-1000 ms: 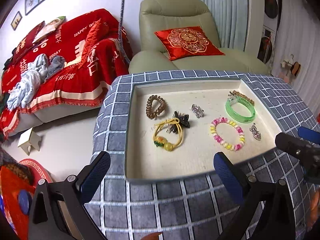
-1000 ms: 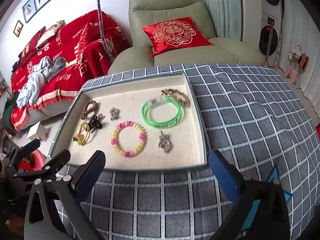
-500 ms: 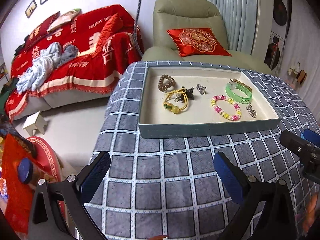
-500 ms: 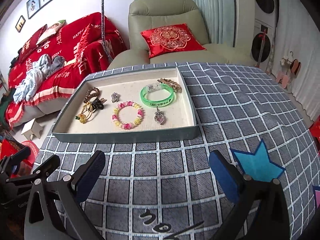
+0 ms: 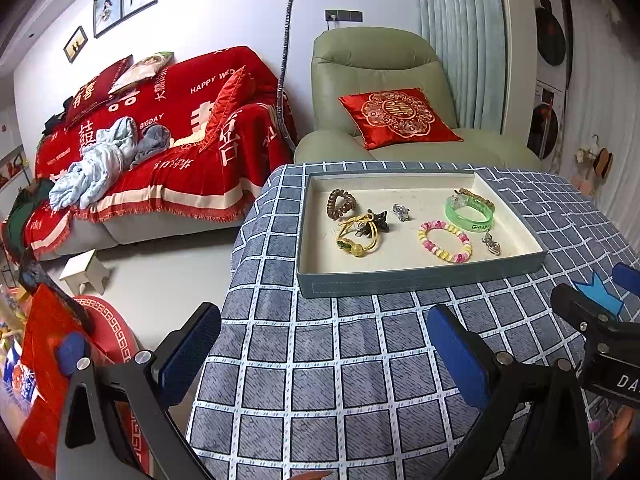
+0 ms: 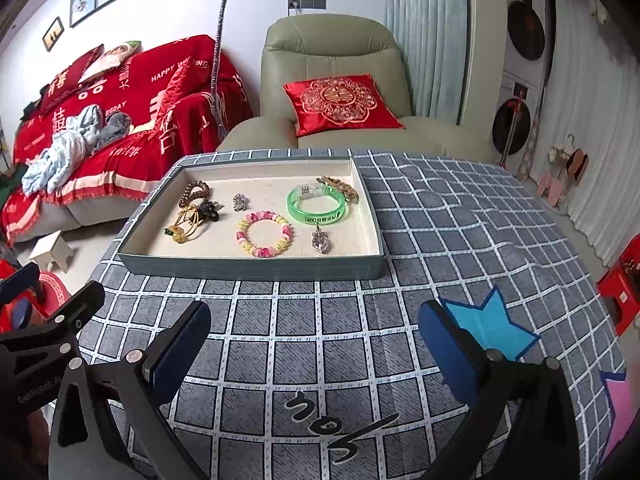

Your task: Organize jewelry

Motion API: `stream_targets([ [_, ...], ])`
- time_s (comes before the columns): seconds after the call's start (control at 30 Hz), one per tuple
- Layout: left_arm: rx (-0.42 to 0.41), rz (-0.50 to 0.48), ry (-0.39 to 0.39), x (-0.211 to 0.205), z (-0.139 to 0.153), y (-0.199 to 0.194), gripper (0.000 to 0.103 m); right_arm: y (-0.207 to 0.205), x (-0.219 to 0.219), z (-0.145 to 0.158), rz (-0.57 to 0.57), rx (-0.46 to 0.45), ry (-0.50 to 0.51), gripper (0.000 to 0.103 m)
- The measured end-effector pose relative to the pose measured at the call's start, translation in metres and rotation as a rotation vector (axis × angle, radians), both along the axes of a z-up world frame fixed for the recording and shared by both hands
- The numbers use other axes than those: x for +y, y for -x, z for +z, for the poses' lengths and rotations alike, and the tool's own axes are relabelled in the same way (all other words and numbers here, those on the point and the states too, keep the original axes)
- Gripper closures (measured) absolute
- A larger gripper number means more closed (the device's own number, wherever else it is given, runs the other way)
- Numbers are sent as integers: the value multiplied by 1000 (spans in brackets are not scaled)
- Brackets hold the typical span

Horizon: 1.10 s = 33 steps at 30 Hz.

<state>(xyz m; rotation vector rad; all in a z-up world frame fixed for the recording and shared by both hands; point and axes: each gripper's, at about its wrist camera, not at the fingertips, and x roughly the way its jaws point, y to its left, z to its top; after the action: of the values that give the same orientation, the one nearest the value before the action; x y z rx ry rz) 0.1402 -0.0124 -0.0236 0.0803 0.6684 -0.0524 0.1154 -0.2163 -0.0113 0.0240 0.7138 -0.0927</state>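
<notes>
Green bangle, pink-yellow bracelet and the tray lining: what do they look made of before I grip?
Green bangle: looks like translucent glossy plastic or resin; light shows through, and the band carries dark print.
Pink-yellow bracelet: round glossy beads, glass or plastic, cannot tell which.
Tray: cream matte lining, fabric-like; grey-blue wall with a stitched look.

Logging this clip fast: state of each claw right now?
Left claw: open, holding nothing.
Right claw: open, holding nothing.

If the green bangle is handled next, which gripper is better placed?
Right, probably. The green bangle sits at the tray's right end, nearer the right gripper; the left gripper faces the tray's left end. Both are open and empty.
</notes>
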Motion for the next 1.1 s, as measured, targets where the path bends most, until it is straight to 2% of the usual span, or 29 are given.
stream_targets([
  [0.4, -9, -7, -2, -5, 6, 10, 0, 10, 1, 17, -9, -39, 13, 0],
  [1.1, -10, 4, 0, -4, 11, 13, 0, 13, 1, 24, -9, -50, 2, 0],
])
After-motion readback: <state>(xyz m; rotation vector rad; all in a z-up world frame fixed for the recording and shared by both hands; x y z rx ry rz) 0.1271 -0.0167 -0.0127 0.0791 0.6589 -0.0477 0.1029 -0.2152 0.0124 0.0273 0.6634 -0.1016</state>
